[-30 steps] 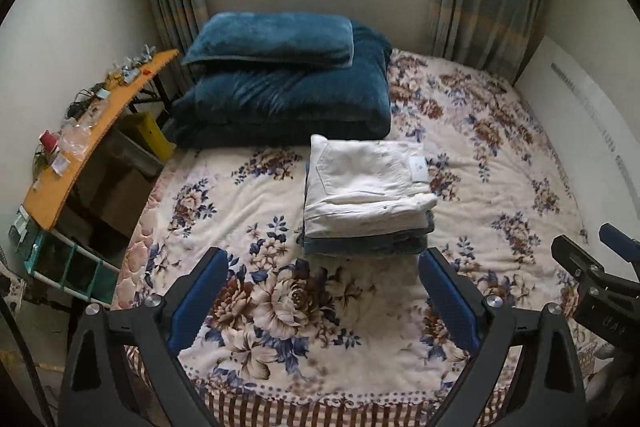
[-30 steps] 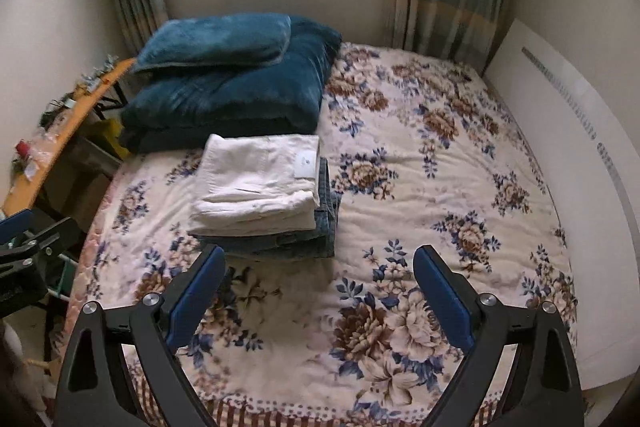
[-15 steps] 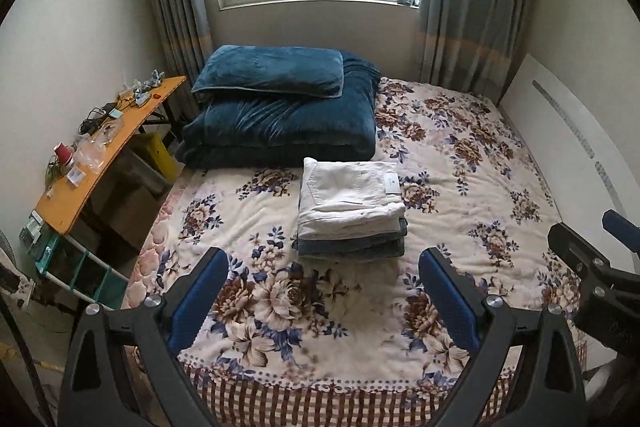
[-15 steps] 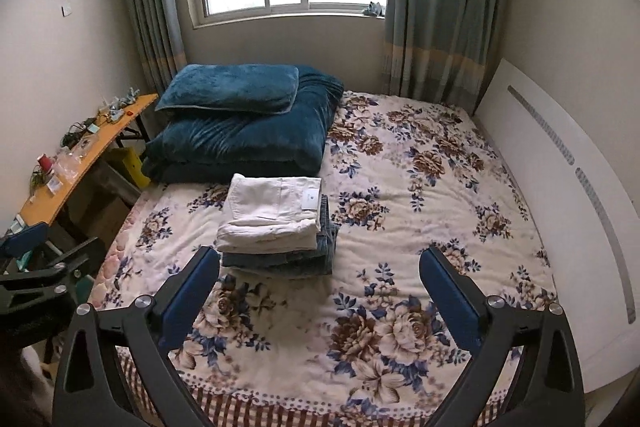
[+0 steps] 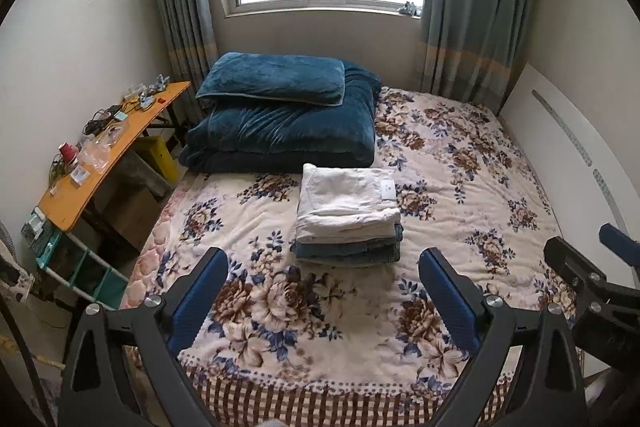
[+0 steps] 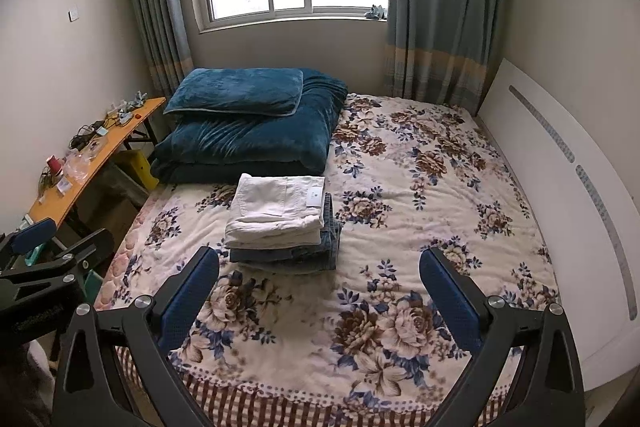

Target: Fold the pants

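Folding apparently done: white pants (image 5: 347, 201) folded, stacked on folded jeans (image 5: 347, 251) mid-bed, near the blue duvet (image 5: 280, 131). Left gripper (image 5: 323, 297) and right gripper (image 6: 319, 297) held off the near edge, jaws spread, empty. Nothing unfolded visible to fetch next.

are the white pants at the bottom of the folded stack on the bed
No, the white pants lie on top of the stack, with the blue jeans folded beneath them on the floral bedspread.

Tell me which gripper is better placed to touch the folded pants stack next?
Left, marginally. The folded pants stack lies between the left gripper fingers, but left of centre for the right gripper. Both are open, away from it.
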Motion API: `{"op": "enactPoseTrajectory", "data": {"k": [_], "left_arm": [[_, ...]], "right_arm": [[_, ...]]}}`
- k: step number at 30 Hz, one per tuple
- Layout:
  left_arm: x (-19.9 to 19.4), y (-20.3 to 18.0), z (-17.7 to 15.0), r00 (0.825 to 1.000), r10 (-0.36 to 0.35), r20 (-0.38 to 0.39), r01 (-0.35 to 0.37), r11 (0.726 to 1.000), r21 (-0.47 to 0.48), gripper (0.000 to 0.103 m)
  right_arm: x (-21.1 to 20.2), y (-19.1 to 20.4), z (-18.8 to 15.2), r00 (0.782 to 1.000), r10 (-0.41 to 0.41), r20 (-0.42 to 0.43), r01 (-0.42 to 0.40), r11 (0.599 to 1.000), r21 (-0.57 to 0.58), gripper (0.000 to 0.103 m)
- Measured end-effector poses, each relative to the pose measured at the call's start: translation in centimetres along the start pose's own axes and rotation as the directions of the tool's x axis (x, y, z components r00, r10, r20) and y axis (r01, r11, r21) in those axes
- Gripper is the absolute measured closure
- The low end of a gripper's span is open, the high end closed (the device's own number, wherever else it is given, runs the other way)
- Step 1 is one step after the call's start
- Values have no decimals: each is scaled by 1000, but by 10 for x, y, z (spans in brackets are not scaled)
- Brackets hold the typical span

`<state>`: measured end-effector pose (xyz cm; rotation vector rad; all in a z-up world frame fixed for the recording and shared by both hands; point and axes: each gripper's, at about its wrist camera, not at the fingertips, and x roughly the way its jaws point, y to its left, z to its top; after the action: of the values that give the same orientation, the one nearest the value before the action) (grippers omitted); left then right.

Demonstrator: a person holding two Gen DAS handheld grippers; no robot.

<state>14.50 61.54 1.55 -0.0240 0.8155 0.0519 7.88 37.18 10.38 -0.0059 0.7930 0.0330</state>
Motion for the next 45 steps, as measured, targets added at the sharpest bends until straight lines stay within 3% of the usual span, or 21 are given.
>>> {"op": "enactPoseTrajectory", "data": {"k": [11, 25, 45], "left_arm": [[52, -5, 2, 999, 41, -12, -41, 999, 1, 0], [94, -9, 7, 995, 91, -27, -91, 996, 13, 0], [110, -4, 11, 996, 82, -29, -81, 997, 14, 0]], "right_arm": [[59, -15, 9, 997, -77, 5, 77, 997, -3, 0], [140, -19, 11, 991, -111, -75, 112, 994, 14, 0], [156, -15, 1, 991, -111, -75, 113, 993, 17, 0]]}}
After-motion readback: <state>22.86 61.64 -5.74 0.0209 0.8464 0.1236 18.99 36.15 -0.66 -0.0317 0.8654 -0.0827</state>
